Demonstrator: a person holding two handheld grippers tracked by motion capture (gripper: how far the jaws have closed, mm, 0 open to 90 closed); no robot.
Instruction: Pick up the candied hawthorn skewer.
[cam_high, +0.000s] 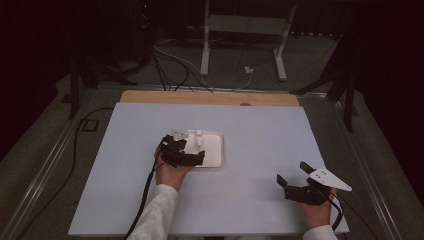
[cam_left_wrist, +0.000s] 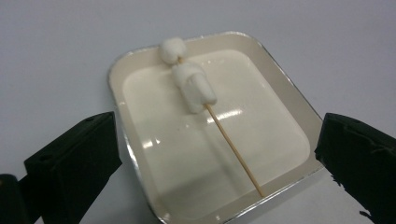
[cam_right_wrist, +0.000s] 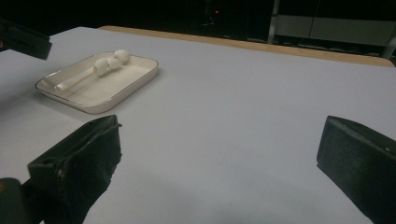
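A shallow cream tray (cam_high: 219, 150) with a silver rim lies mid-table. In it rests a thin wooden skewer (cam_left_wrist: 233, 150) with two white marshmallows (cam_left_wrist: 194, 86) on its far end, the tip one (cam_left_wrist: 172, 49) leaning on the rim. My left gripper (cam_high: 187, 149) hovers over the tray's left edge, open. In the left gripper view its jaws stand wide on either side of the tray (cam_left_wrist: 280, 77), with nothing between them. My right gripper (cam_high: 293, 173) is open near the front right of the table, well away from the tray (cam_right_wrist: 122, 80), and holds nothing.
A white mat (cam_high: 260, 125) covers the table, with a wooden strip (cam_high: 210, 97) along its far edge. Beyond the table are a dark floor, cables (cam_high: 170, 65) and a white stand's legs (cam_high: 280, 55). The left gripper's jaw (cam_right_wrist: 25, 41) shows top left in the right gripper view.
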